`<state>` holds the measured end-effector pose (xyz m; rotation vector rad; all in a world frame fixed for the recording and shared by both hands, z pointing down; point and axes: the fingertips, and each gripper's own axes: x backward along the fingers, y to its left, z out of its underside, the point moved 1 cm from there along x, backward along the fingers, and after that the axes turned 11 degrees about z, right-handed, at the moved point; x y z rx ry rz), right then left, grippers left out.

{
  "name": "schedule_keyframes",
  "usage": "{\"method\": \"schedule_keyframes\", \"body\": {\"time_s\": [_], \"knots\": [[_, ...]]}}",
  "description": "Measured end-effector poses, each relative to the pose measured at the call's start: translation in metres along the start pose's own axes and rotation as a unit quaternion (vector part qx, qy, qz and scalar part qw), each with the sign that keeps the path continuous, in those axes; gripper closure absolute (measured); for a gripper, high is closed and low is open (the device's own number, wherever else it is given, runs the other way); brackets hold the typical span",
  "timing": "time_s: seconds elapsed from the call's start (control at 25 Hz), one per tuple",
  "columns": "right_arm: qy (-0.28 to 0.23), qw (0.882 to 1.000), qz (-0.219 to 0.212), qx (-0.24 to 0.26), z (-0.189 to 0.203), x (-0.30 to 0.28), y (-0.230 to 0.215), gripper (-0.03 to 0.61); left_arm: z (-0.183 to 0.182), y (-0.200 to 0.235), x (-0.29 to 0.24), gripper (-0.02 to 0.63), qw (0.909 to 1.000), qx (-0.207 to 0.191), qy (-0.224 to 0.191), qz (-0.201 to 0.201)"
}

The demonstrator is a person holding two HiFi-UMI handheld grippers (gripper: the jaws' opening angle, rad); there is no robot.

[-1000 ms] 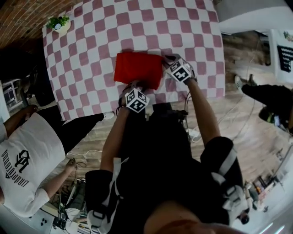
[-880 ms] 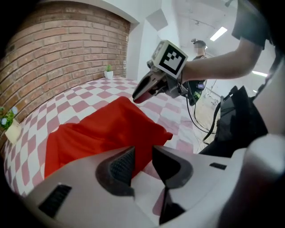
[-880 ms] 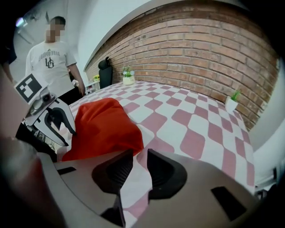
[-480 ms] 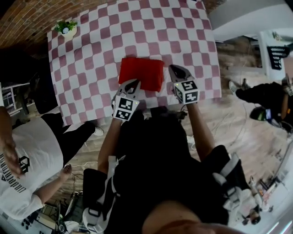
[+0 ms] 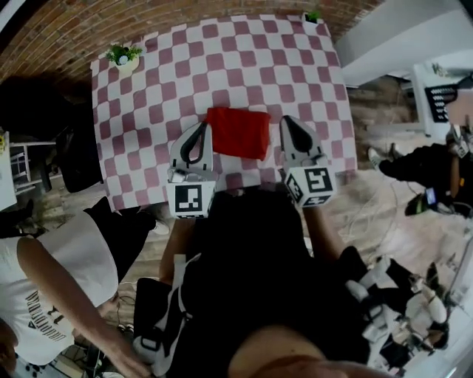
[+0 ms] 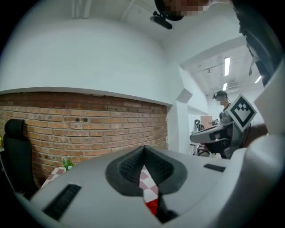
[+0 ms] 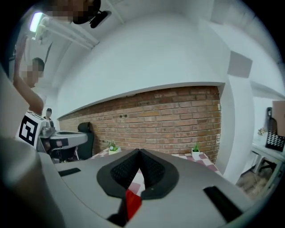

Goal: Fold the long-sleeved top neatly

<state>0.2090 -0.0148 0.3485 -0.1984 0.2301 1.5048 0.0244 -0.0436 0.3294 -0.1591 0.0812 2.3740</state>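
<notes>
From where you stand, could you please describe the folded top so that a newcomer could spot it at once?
Find the pink-and-white checked tablecloth before the brick wall. Near its front edge, midway across, lies the top, folded into a flat rectangle. It is the only plain red thing there; the small potted plants stand at the far corners.

Our right gripper [image 7: 139,153], jaws just closed tip to tip and empty, beyond them we glimpse red top [image 7: 132,203] and checked tablecloth [image 7: 139,180], brick wall [image 7: 178,116], potted plant [image 7: 196,148]
</notes>
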Motion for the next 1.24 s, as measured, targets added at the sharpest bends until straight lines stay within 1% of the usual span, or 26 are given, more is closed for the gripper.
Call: {"method": "schedule_keyframes", "body": {"time_s": [0.12,0.28,0.48,0.6,0.76,1.24], "knots": [[-0.017,1.000,-0.004,-0.003,-0.005,0.010,0.008,0.569,0.002,0.003,0.006,0.606,0.9999,-0.001,-0.005,-0.012],[-0.009,1.000,0.000,0.002,0.001,0.016,0.011,0.569,-0.002,0.005,0.011,0.606,0.9997,0.009,-0.013,-0.021],[-0.012,1.000,0.002,-0.009,-0.003,0.017,0.011,0.569,-0.001,0.010,0.012,0.606,0.9995,0.005,-0.015,-0.027],[-0.014,1.000,0.002,-0.008,-0.005,0.018,0.009,0.570,-0.003,0.006,0.011,0.606,0.9994,0.007,-0.020,-0.027],[-0.018,1.000,0.001,-0.005,-0.006,0.020,0.011,0.570,-0.003,0.004,0.011,0.606,0.9995,0.003,-0.018,-0.025],[-0.015,1.000,-0.002,-0.006,-0.004,0.021,0.016,0.571,0.001,0.003,0.013,0.606,0.9995,0.010,-0.012,-0.026]]}}
